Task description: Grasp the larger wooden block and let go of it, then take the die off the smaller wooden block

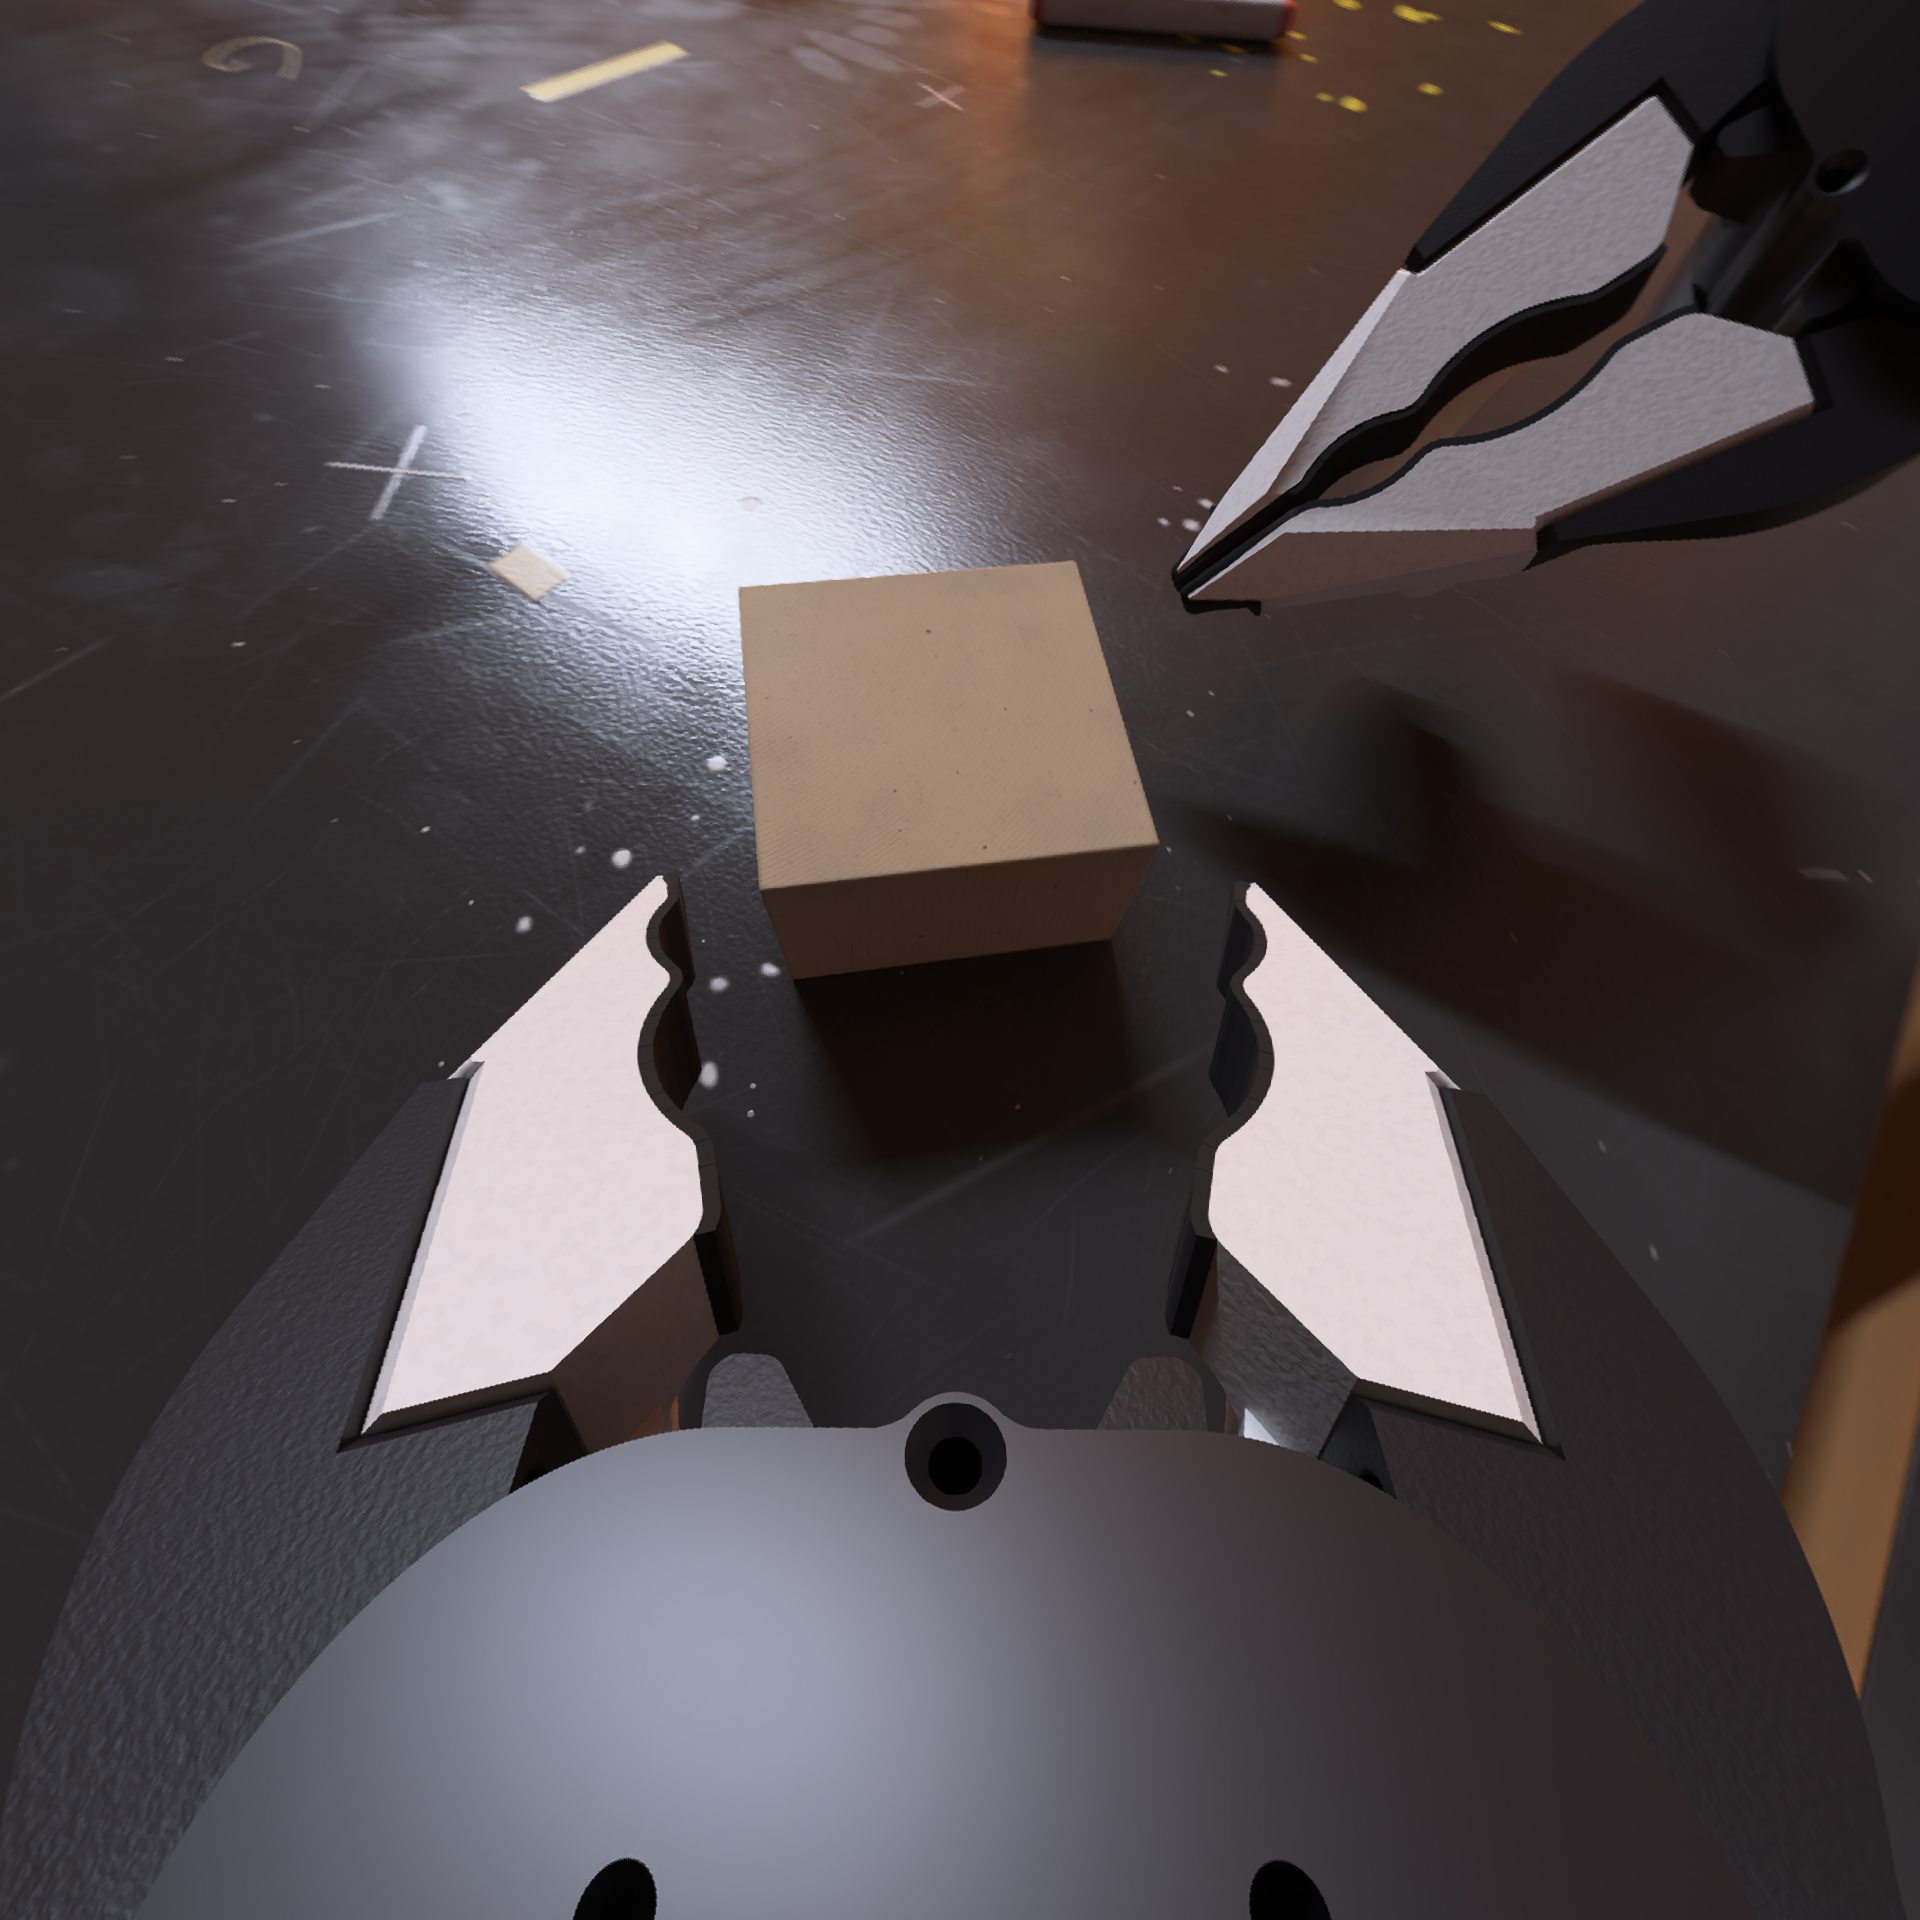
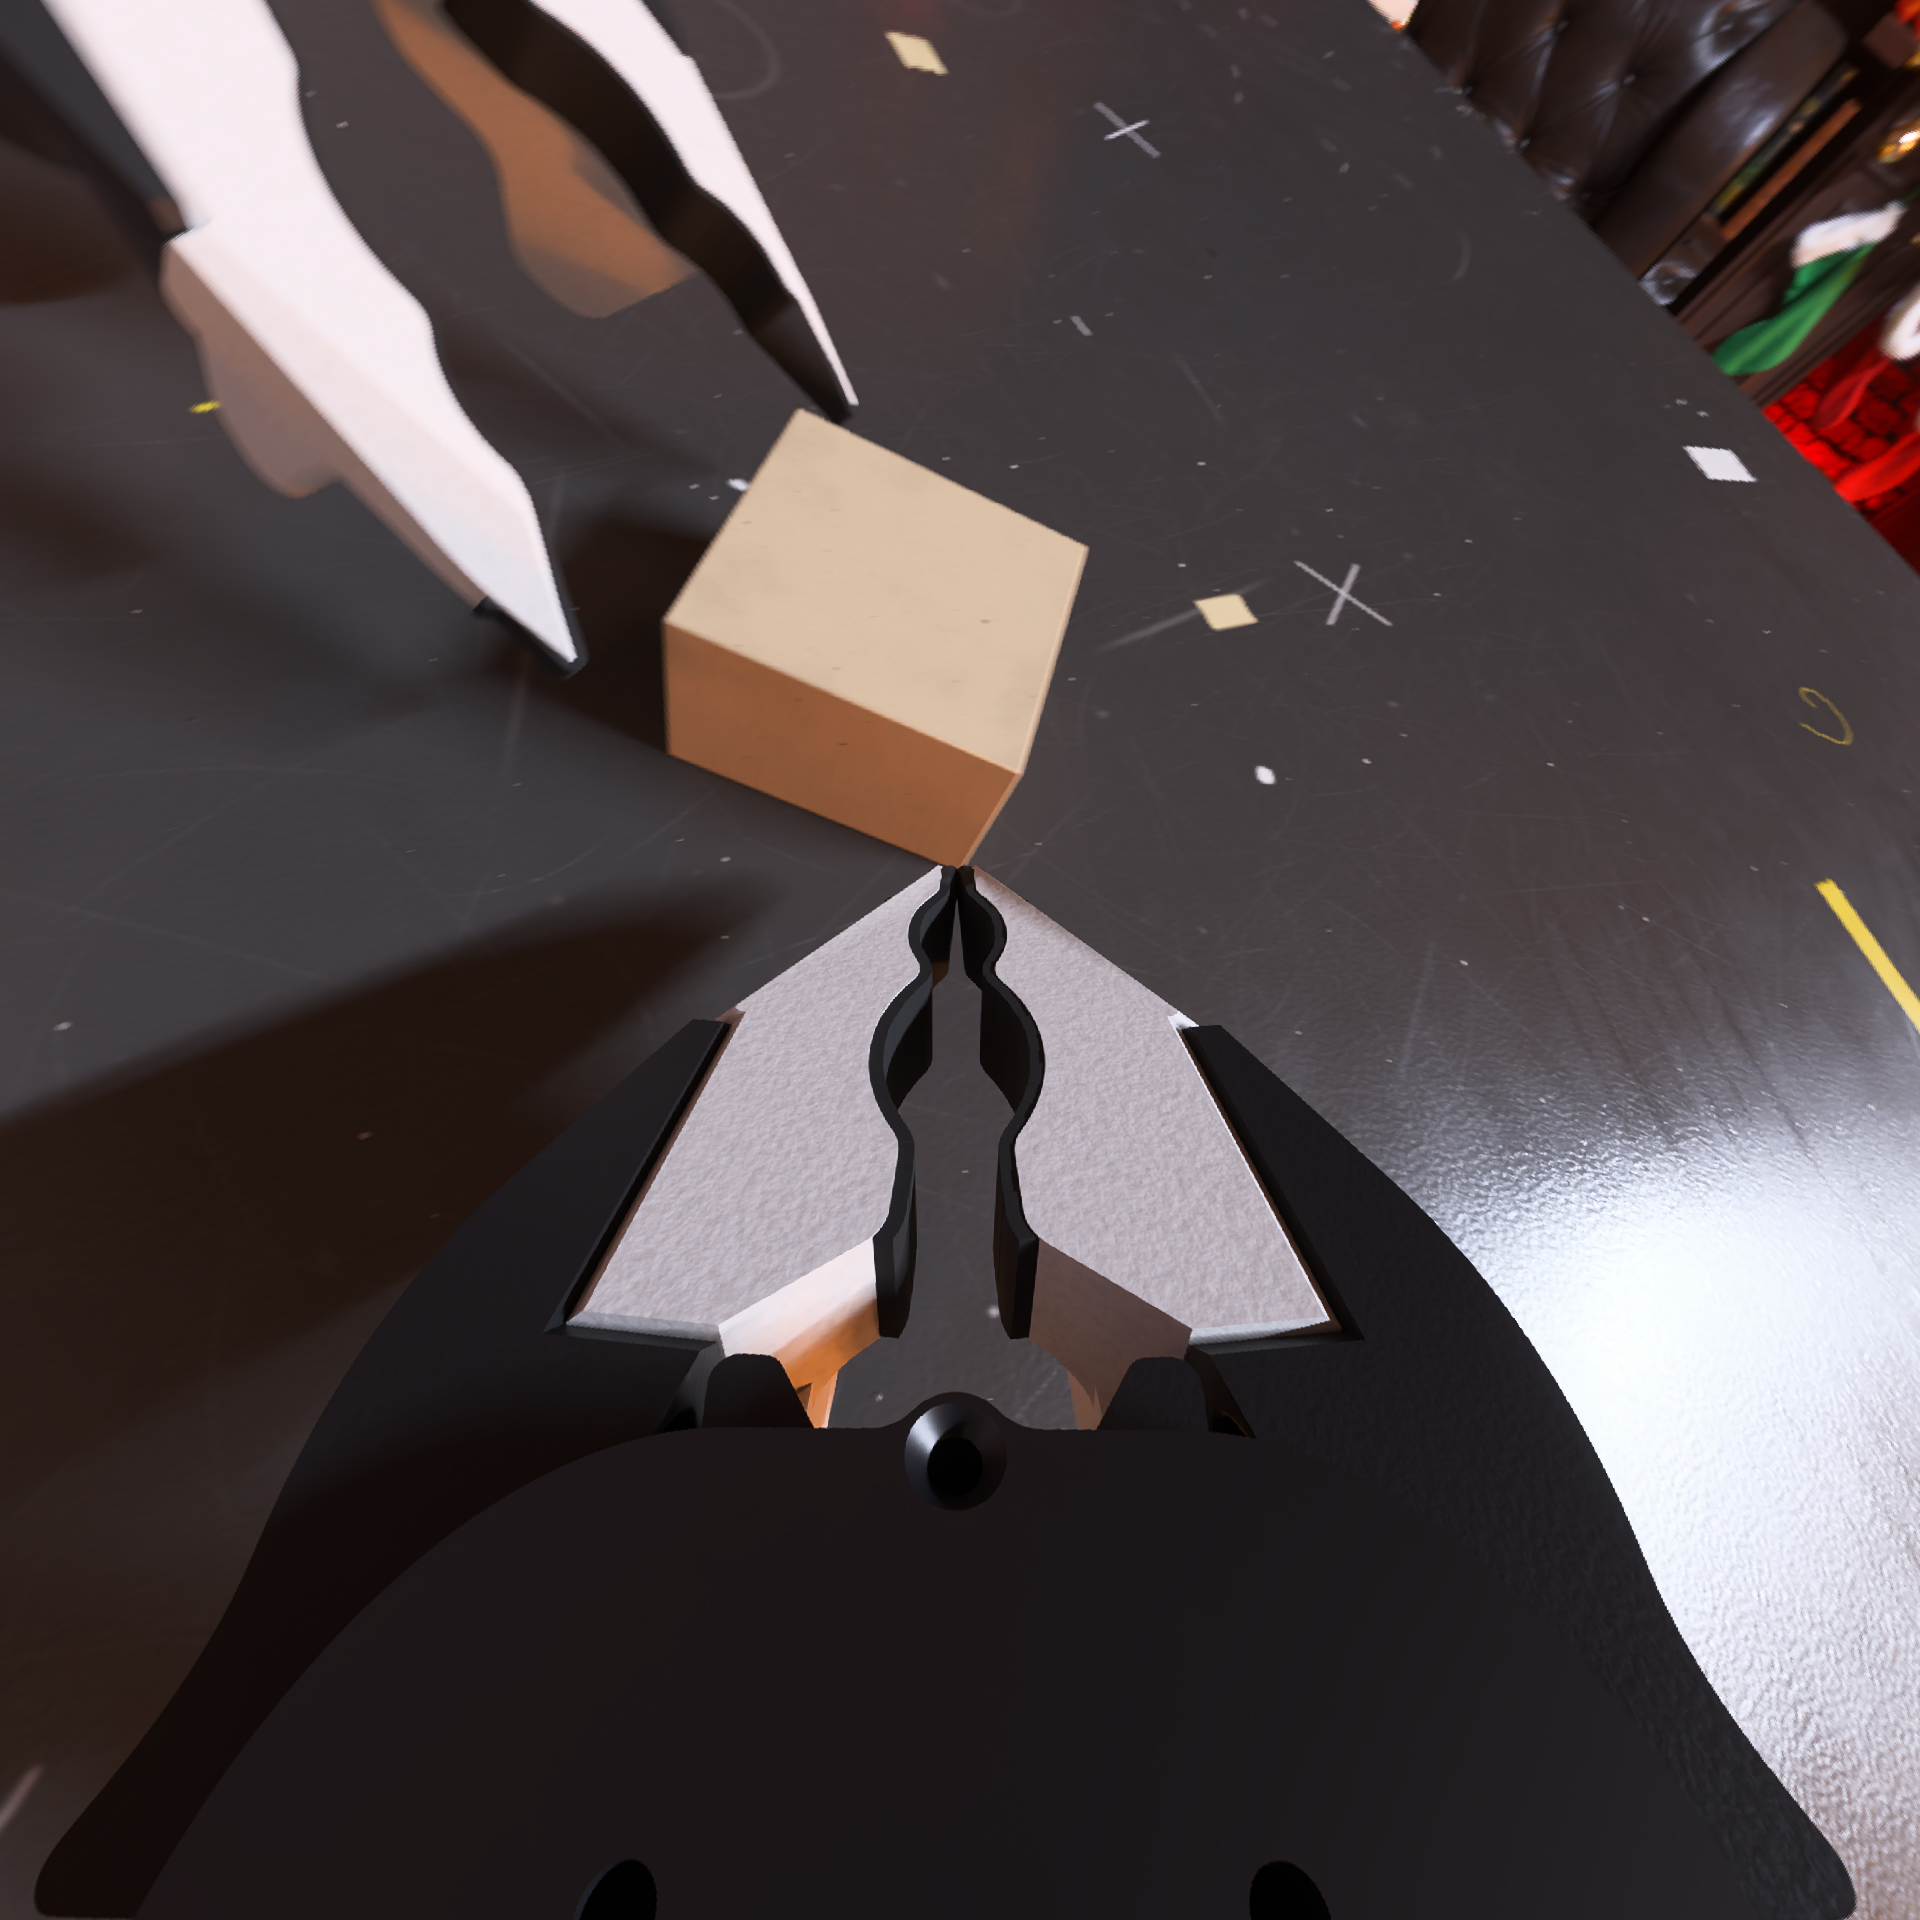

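While the left gripper (image 1: 956,894) holds its white-padded fingers (image 1: 561,1132) spread wide, a tan wooden block (image 1: 940,748) stands on the dark scratched tabletop (image 1: 312,727) just beyond the fingertips, lined up with the gap between them and touching neither; its shadow falls toward the gripper. From that same view the right gripper (image 1: 1195,587) comes in from the upper right, its fingers pressed together to a point that hangs just off the block's far right corner, apart from it. Seen from the right wrist view, the right gripper (image 2: 956,878) has its tips closed with nothing between them, pointing at the nearest lower corner of the wooden block (image 2: 873,634); whether the tips touch that corner cannot be told; the left gripper (image 2: 707,530) reaches in from the upper left with one finger either side of the block's far edge. Pale tape squares (image 2: 1226,611) and chalked crosses (image 2: 1345,594) mark the tabletop (image 2: 1558,1039); a pale cylinder (image 1: 1164,16) lies at the far edge.
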